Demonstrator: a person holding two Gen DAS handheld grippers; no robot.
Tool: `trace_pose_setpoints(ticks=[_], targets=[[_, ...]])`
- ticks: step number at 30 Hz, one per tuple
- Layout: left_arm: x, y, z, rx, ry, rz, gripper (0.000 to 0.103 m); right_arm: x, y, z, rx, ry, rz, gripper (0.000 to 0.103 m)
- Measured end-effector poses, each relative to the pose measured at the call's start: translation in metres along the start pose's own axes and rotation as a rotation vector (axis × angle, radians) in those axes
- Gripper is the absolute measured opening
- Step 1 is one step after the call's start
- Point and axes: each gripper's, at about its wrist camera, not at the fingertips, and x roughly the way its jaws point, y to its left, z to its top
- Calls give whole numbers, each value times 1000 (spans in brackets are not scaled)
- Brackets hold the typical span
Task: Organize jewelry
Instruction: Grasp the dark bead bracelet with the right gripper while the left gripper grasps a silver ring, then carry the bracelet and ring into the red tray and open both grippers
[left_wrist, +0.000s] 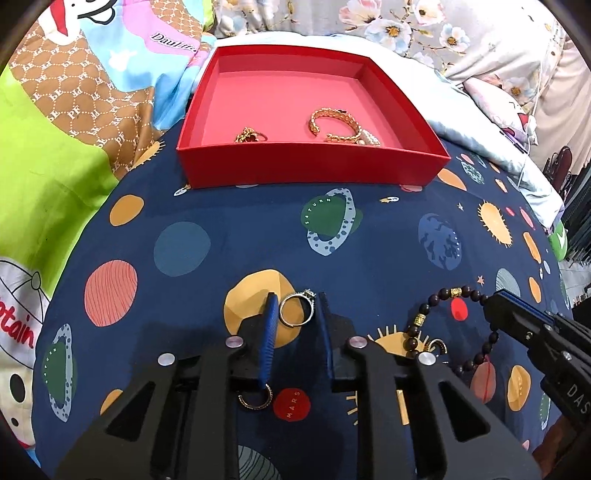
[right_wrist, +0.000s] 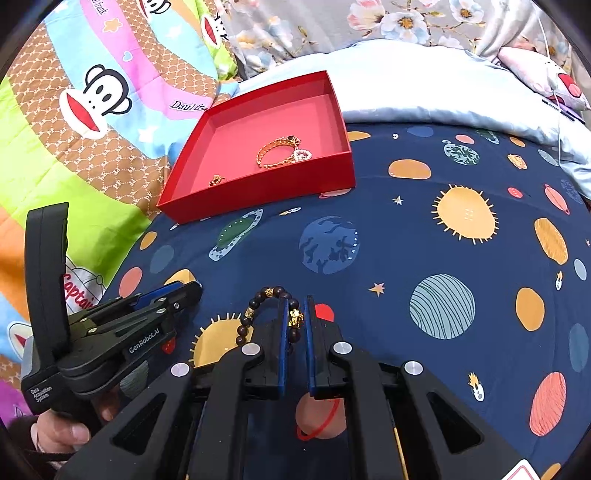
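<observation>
Left claw (left_wrist: 295, 310) brackets the light, rigid, slippery silver ring (left_wrist: 296, 309), best pinched across its band; right claw (right_wrist: 295, 314) clamps the limp beaded bracelet (right_wrist: 273, 314).

A home, most likely a bedroom: the bed (right_wrist: 369, 229) has a navy sheet w/ planets, a cartoon monkey quilt (right_wrist: 92, 110), floral bedding (left_wrist: 406, 26) behind, and a pale satin pillow (right_wrist: 424, 85).
</observation>
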Motion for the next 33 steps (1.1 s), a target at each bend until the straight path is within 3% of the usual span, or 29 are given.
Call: trace_pose_setpoints(ticks=[8,21,28,33], targets=[[-5,1,0,-14,8,-21,19,-7,4,4,0,-13,20,7],[-36,0,22,-19,-48,-27,19,-32,11,38,-36,-102,30,7],[-51,4,56,-8,-93,-27,20,-39,15,75,-67,-159,41,7],[-58,6,100,11,-160,-17,20,-35,21,125,-107,-217,38,7]])
